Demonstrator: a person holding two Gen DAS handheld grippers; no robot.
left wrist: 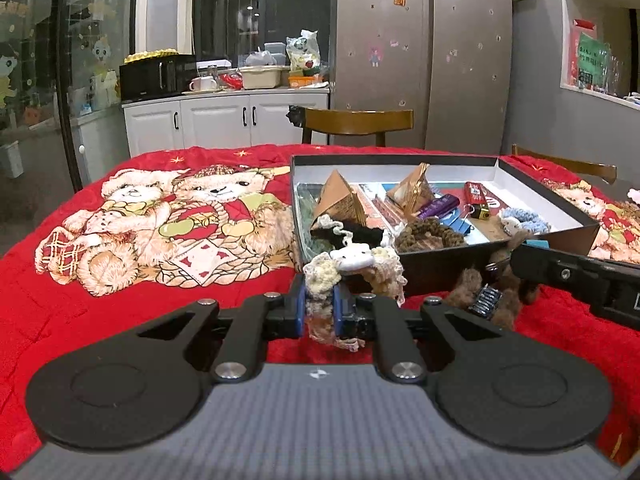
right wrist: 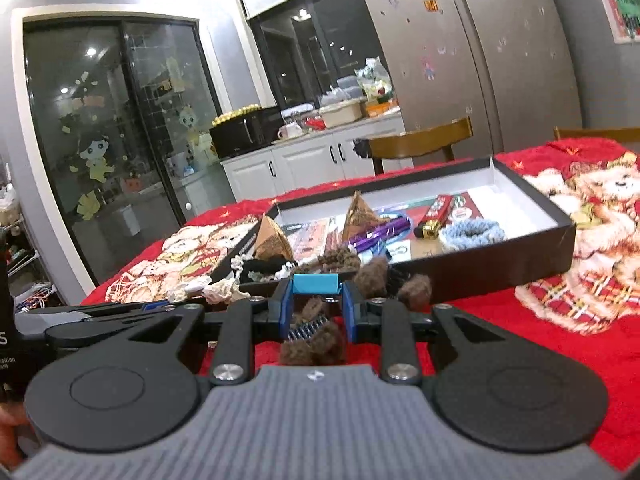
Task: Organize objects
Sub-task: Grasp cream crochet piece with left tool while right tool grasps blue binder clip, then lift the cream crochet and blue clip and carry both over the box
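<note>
My left gripper point(left wrist: 320, 300) is shut on a cream crocheted scrunchie point(left wrist: 352, 258) with a white charm, held just above the red cloth by the near left corner of the black box point(left wrist: 440, 268). My right gripper point(right wrist: 316, 296) is shut on a light-blue clip point(right wrist: 316, 282). A brown furry hair clip point(right wrist: 312, 344) with a metal spring hangs or lies under its fingers against the box's front wall; I cannot tell if the two are joined. In the left wrist view the right gripper point(left wrist: 532, 254) reaches in from the right. The box point(right wrist: 520, 256) holds two brown pyramid packets, a purple tube point(right wrist: 380, 232), a red lighter point(right wrist: 438, 210) and a blue scrunchie point(right wrist: 472, 234).
A red blanket with a teddy-bear print point(left wrist: 160, 216) covers the table. Wooden chairs point(left wrist: 356, 122) stand behind its far edge. Beyond them are white cabinets point(left wrist: 224, 120) with a cluttered top and a steel fridge point(left wrist: 420, 60). The left gripper point(right wrist: 160, 304) lies at the left in the right wrist view.
</note>
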